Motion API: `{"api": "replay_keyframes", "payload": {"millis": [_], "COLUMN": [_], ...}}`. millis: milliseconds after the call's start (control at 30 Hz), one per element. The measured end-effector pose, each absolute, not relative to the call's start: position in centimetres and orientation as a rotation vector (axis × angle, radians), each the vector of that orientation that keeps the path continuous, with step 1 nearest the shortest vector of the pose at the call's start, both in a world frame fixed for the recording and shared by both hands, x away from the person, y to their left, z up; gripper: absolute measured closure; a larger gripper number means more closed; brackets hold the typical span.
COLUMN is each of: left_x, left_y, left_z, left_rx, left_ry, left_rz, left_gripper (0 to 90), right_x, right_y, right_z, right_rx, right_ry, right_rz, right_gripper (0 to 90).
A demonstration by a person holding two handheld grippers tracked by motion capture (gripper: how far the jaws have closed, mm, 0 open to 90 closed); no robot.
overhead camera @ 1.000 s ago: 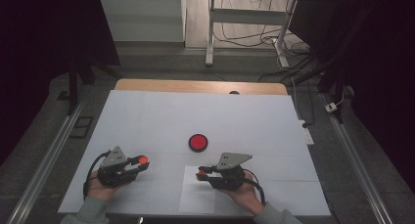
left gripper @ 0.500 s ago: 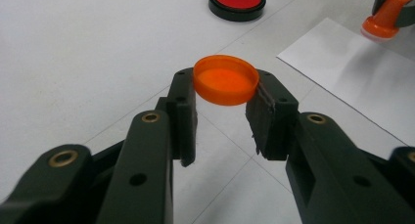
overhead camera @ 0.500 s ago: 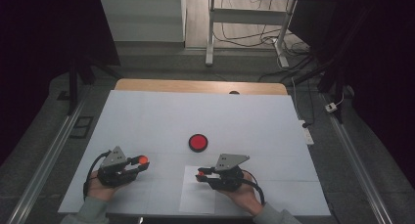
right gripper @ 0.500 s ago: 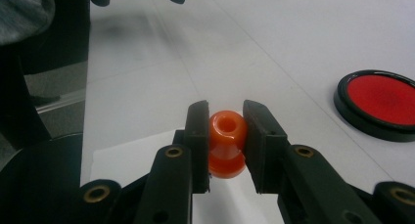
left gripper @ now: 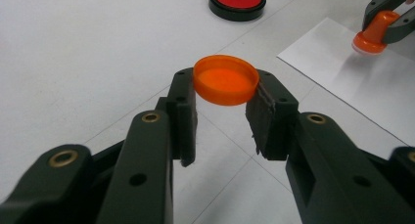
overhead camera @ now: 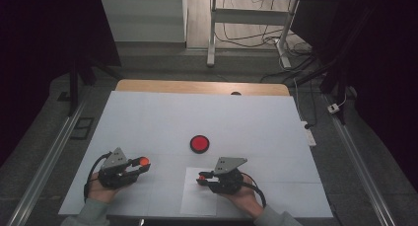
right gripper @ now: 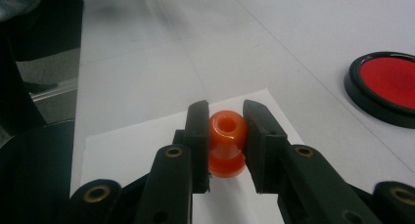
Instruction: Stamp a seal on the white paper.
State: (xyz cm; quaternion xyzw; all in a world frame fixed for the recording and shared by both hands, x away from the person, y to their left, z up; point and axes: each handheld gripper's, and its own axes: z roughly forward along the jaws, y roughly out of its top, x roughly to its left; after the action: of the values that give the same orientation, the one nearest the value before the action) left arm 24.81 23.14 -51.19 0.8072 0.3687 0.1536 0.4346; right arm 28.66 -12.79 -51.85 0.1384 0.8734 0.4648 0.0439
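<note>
Orange cap (left gripper: 226,80) clamped in left gripper (left gripper: 222,114); right gripper (right gripper: 225,136) view shows jaws squeezing a hollow-topped stamp (right gripper: 227,143)

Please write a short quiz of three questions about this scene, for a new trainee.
1. True or false: the left gripper holds an orange cap.
2. What lies under the right gripper? A) a sheet of paper B) a towel C) a tray
3. What colour is the inside of the round black ink pad on the table?

Key
1. True.
2. A; the sheet of paper lies there, and this gripper holds an orange stamp.
3. Red.
</note>
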Motion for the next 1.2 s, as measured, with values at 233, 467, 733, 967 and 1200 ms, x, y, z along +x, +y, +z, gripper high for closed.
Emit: {"api": "replay_keyframes", "payload": {"millis": [233, 467, 733, 967, 1200], "left_x": [24.8, 24.8, 24.8, 24.8, 24.8], "left_y": [23.1, 23.1, 23.1, 23.1, 23.1], "left_z": [-51.2, -51.2, -51.2, -51.2, -51.2], "left_rx": [2.011, 2.012, 2.012, 2.012, 2.012], "left_ry": [0.918, 0.918, 0.917, 0.917, 0.916], "left_rz": [0.383, 0.384, 0.383, 0.385, 0.383], "left_gripper": [64.5, 64.5, 64.5, 64.5, 64.5], "right_x": [28.6, 28.5, 28.5, 28.5, 28.5], "right_y": [-12.5, -12.3, -12.2, -12.2, -12.1], "right_z": [-52.3, -52.5, -52.7, -52.8, -53.0], "right_rx": [0.406, 0.393, 0.386, 0.382, 0.385], "right_ry": [2.688, 2.703, 2.711, 2.713, 2.722], "right_rz": [1.385, 1.351, 1.339, 1.333, 1.325], "right_gripper": [72.5, 72.5, 72.5, 72.5, 72.5]}}
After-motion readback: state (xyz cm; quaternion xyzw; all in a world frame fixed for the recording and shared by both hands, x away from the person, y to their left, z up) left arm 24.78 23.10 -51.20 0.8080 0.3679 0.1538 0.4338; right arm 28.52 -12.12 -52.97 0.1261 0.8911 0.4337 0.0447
